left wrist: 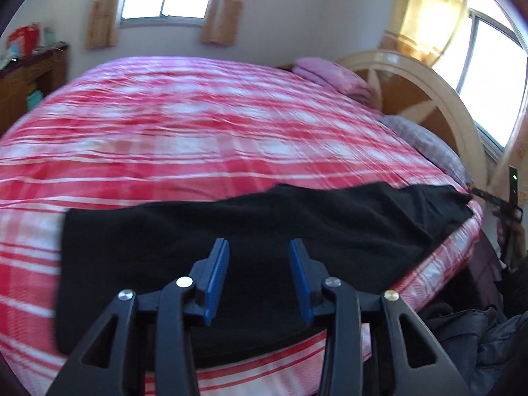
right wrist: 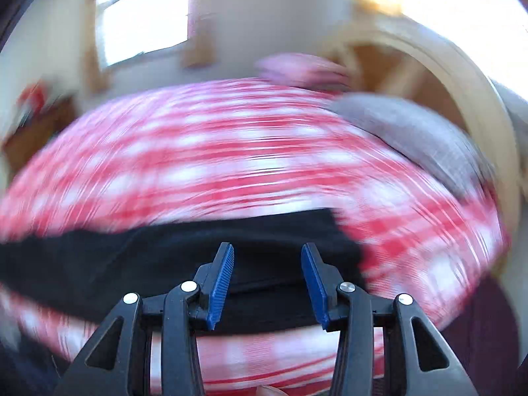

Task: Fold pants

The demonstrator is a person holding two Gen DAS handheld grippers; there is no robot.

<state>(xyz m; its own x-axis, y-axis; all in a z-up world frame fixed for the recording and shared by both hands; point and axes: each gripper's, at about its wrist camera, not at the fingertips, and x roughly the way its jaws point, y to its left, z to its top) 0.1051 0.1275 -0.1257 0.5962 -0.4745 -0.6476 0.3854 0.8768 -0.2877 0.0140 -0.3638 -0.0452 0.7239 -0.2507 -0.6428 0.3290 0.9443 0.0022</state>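
A red-and-white plaid bedspread (left wrist: 198, 138) covers the bed; soft black pants (left wrist: 250, 227) lie flat along its near edge. The left gripper (left wrist: 259, 277) and right gripper (right wrist: 267, 283) hang spread and empty, pants at twelve o'clock.

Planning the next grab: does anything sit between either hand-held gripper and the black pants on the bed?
Nothing visible does. Left hand-held gripper and right hand-held gripper have open jaws over bare black pants.

Black fabric pants (left wrist: 231, 231) spread flat across the near edge of the red-and-white checked bed (left wrist: 198, 125), running left to right. Folded pink blanket (left wrist: 330, 74) at the far right corner of the bed, grey pillow (left wrist: 425, 142) nearer on the right, both before the arched cream wooden headboard (left wrist: 429, 82). Dark wooden cabinet (left wrist: 29, 76) left of the bed. Two windows behind, in the walls.
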